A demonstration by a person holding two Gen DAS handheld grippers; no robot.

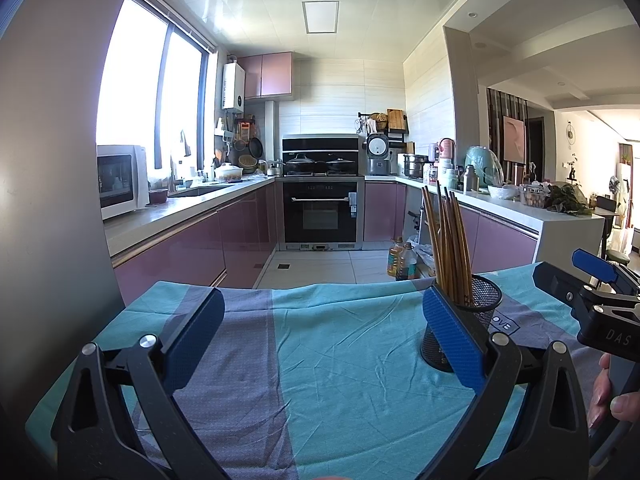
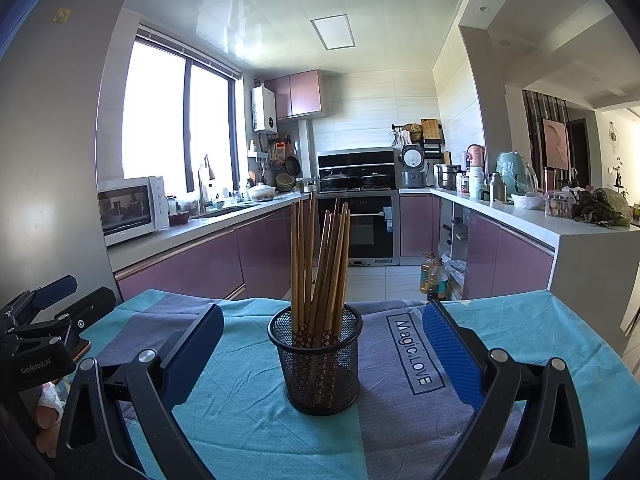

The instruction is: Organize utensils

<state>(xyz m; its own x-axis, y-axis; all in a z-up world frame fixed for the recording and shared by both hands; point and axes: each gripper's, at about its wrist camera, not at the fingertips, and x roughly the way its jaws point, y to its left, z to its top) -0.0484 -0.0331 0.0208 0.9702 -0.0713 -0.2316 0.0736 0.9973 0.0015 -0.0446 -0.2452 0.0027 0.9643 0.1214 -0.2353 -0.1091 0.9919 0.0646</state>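
Observation:
A black mesh holder stands upright on the teal and grey cloth, filled with several wooden chopsticks. My right gripper is open, its blue pads on either side of the holder and a little short of it, touching nothing. In the left wrist view the same holder with its chopsticks sits behind the right blue pad. My left gripper is open over bare cloth, to the left of the holder. The right gripper's body shows at the far right edge.
The cloth-covered table ends at its far edge, with kitchen floor beyond. Oil bottles stand on the floor near a white counter. A grey fridge side rises on the left. A person's fingers hold the right handle.

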